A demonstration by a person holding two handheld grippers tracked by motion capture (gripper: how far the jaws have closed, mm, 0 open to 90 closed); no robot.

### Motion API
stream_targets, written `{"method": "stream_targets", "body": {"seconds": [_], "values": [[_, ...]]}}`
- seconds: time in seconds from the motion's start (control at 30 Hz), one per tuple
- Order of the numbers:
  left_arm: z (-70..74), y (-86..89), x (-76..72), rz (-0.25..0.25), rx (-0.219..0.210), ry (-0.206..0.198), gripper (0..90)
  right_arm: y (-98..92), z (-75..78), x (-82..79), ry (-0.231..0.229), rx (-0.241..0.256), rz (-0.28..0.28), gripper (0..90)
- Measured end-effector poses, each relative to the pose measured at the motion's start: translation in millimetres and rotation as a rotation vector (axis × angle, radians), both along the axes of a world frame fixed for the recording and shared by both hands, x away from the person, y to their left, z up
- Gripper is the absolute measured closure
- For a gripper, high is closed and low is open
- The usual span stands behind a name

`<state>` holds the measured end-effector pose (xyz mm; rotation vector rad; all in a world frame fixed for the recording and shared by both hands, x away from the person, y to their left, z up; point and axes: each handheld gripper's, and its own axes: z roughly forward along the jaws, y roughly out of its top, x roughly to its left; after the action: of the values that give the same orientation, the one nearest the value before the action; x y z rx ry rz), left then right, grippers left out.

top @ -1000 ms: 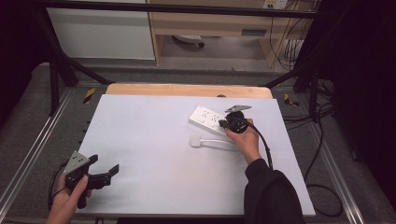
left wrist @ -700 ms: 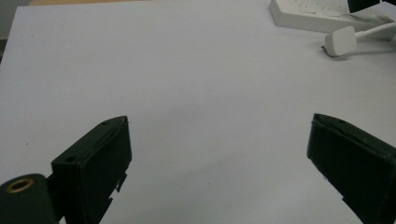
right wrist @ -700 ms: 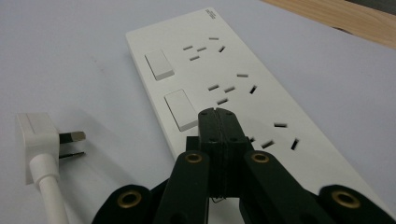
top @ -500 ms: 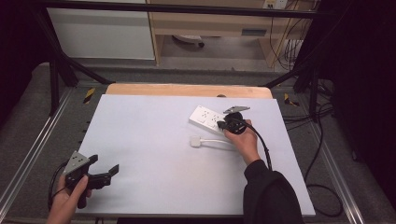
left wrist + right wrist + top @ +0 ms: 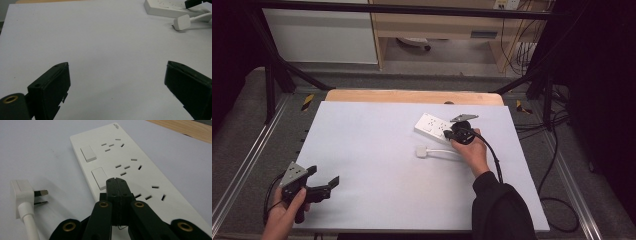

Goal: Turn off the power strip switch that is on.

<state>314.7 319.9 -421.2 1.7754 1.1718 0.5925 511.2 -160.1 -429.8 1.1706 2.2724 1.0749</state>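
Two hand-held grippers: the left hand-held gripper (image 5: pixel 323 186) gapes wide, empty, above the desk (image 5: pixel 377 150). The right hand-held gripper (image 5: pixel 117 182), jaws pressed together on nothing, hovers over the power strip (image 5: pixel 130 165); pressing its rocker switch (image 5: pixel 99 178) off-centre may skid the strip toward the plug (image 5: pixel 21 192).

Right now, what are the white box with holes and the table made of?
The power strip looks like smooth, slightly glossy white plastic, with molded switches and crisp socket slots. The table top looks like a matte pale grey sheet, maybe laminate or board. Its far edge strip looks like light wood, though that could be veneer.

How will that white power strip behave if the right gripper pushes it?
The power strip lies flat and low, so it will likely slide, not tip. Its smooth plastic on the smooth table probably grips little. Pushed off-centre by the shut right gripper, it may pivot.
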Motion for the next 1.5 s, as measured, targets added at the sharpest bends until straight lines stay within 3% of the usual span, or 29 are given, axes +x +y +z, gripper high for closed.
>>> {"method": "stream_targets", "body": {"seconds": [1.5], "values": [[-0.1,-0.1,0.3,0.0,0.001,-0.001,6.5,0.6,-0.8,-1.5,-0.002,0.01,-0.002,90.0]]}}
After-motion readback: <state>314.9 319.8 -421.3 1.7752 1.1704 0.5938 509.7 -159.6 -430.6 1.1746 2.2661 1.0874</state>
